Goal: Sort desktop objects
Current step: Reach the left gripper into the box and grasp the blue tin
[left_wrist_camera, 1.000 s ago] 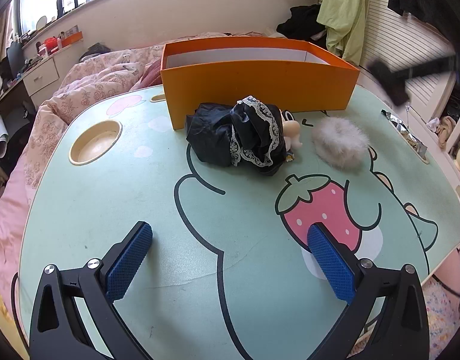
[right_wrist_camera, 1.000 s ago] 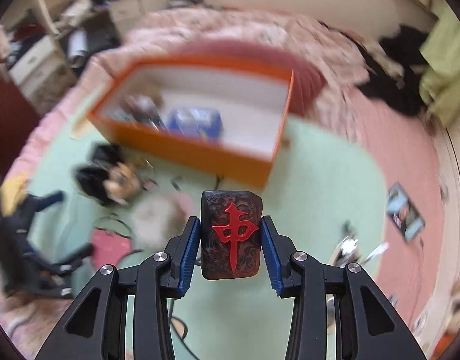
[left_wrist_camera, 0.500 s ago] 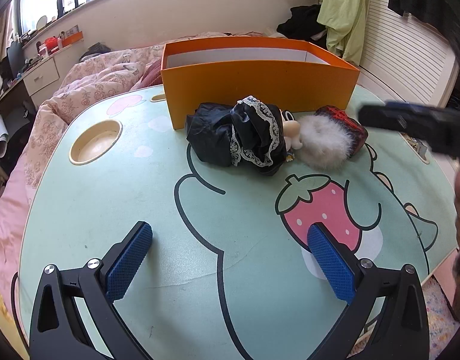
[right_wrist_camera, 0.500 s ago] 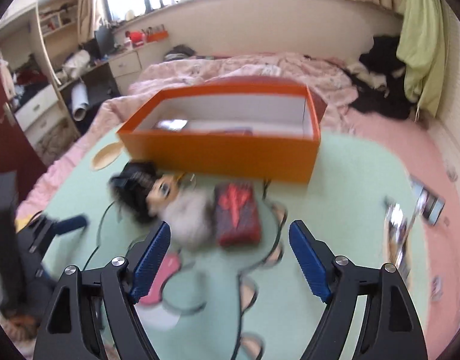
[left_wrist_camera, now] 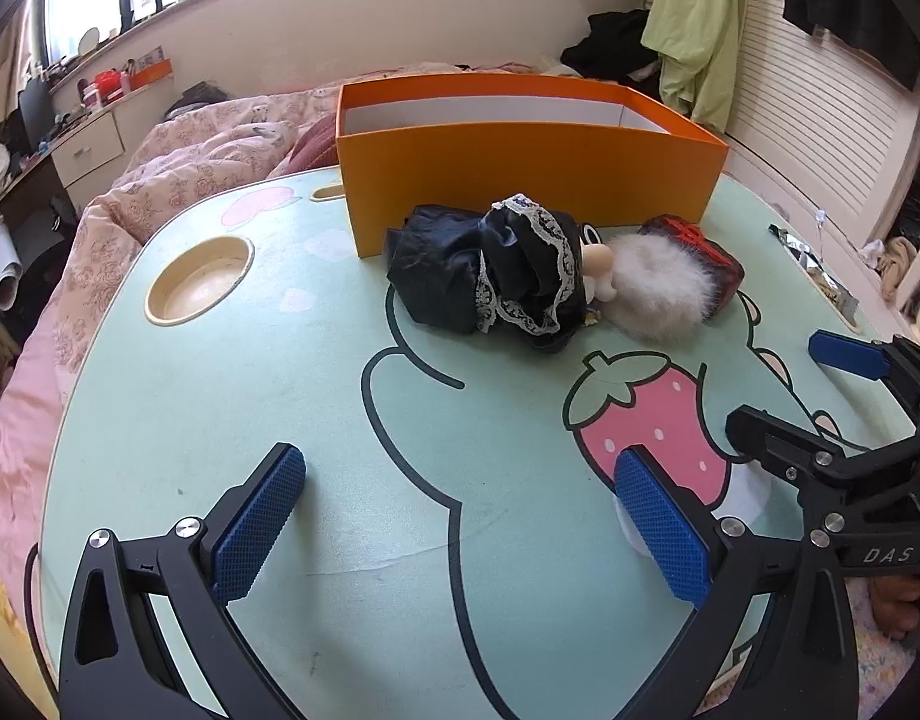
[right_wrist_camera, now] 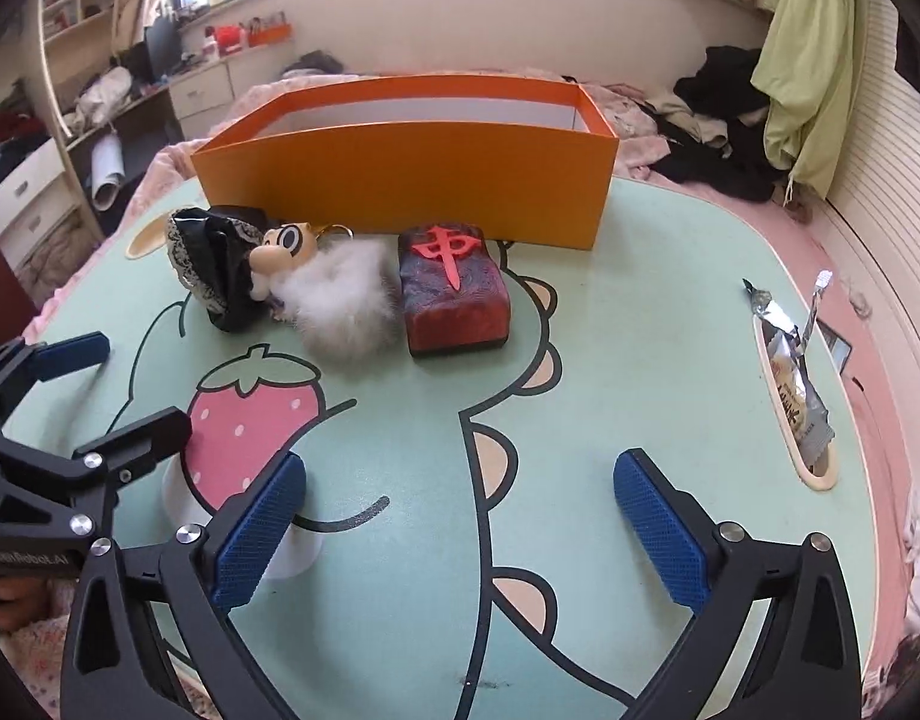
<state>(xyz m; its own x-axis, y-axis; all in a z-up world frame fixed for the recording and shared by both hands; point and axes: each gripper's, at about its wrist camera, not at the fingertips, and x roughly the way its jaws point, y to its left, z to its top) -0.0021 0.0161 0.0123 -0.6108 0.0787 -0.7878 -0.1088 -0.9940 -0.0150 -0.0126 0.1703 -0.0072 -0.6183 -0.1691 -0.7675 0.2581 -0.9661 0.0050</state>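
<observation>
Right claw [right_wrist_camera: 460,528] opening — empty, table [right_wrist_camera: 580,396] beneath

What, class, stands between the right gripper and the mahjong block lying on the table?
Nothing visible. The right gripper has its fingers opening with nothing between them, and only bare table lies between it and the mahjong block. The white fluffy ball sits beside the block, not in front.

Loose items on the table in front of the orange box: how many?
3. The doll lies leftmost, the fluffy pom-pom against it in the middle, the red mahjong block on the right. The box may hide more inside.
</observation>
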